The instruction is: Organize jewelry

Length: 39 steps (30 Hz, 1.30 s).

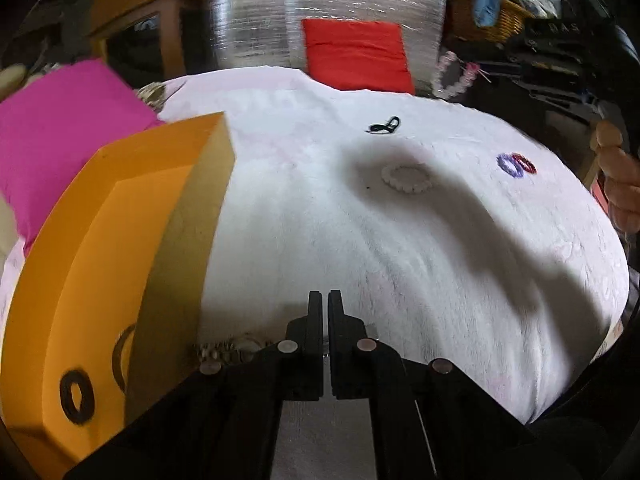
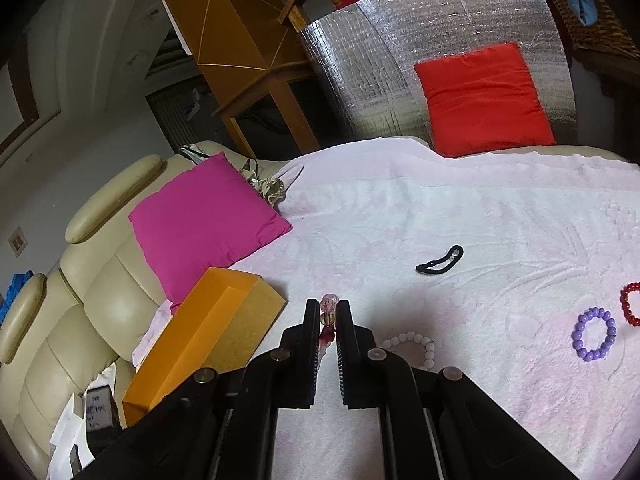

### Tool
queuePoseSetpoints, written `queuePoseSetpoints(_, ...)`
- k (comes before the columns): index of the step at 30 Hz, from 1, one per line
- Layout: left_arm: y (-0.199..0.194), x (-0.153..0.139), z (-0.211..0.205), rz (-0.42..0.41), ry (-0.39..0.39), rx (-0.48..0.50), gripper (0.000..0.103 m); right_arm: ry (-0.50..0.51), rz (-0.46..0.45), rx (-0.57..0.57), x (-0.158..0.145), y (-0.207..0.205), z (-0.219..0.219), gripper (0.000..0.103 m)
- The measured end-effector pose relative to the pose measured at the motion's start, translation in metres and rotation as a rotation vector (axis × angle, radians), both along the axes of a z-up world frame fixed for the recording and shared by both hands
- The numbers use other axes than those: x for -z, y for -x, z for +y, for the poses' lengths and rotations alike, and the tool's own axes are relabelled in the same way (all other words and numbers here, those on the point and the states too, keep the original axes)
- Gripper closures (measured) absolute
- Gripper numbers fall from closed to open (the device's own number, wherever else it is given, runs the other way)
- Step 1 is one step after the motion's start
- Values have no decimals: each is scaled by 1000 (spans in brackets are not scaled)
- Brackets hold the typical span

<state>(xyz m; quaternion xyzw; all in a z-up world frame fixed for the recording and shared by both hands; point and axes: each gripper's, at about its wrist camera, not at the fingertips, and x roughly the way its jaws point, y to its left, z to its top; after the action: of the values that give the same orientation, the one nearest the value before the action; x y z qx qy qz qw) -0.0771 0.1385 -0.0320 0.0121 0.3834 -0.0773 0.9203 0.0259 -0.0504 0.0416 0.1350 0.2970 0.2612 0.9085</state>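
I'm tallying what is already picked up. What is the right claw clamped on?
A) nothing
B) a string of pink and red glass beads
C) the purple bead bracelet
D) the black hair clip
B: in the right wrist view the right claw is shut on the glass beads, while the purple bracelet and black clip lie on the blanket.

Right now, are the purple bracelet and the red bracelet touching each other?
Cannot tell. In the right wrist view the purple bracelet and the red bracelet show a strip of white blanket between them, but in the left wrist view their rings seem to overlap.
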Motion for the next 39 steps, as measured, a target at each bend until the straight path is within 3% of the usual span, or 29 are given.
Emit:
queuePoseSetpoints(1, 2, 0, 3, -1, 20, -10, 93, -2, 1, 0, 0, 0, 0, 94)
queuePoseSetpoints(3, 9, -2, 8, -19, 26, -39, 59, -2, -1, 3, -1, 0, -1, 94)
queuePoseSetpoints(4, 14, -4, 10, -35, 23, -54, 35, -2, 0, 3, -1, 0, -1, 94)
queuePoseSetpoints(5, 21, -7, 12, -66, 19, -62, 31, -6, 3, 2, -1, 0, -2, 94)
queuePoseSetpoints(12, 19, 12, 0, 14, -62, -3, 31, -3, 7, -4, 1, -1, 0, 94)
queuePoseSetpoints(14, 11, 20, -3, 55, -47, -2, 31, -1, 6, -10, 1, 0, 0, 94)
queuePoseSetpoints(20, 0, 23, -7, 22, -72, 5, 32, 1, 6, 1, 1, -2, -4, 94)
queuePoseSetpoints(21, -3, 23, -6, 18, -73, 6, 34, 1, 6, 3, 1, -3, -4, 94)
queuePoseSetpoints(23, -14, 23, -6, 31, -55, 19, 60, -4, 10, 8, 1, -3, -5, 94)
queuePoseSetpoints(27, -30, 24, -11, 36, -59, 30, 70, -4, 7, 8, 0, -3, -5, 94)
queuePoseSetpoints(28, -30, 23, -11, 34, -65, 38, 79, -3, 5, 9, 0, -3, -5, 94)
queuePoseSetpoints(39, -22, 22, -7, 52, -78, 40, 77, -9, 6, 11, -2, -1, -7, 94)
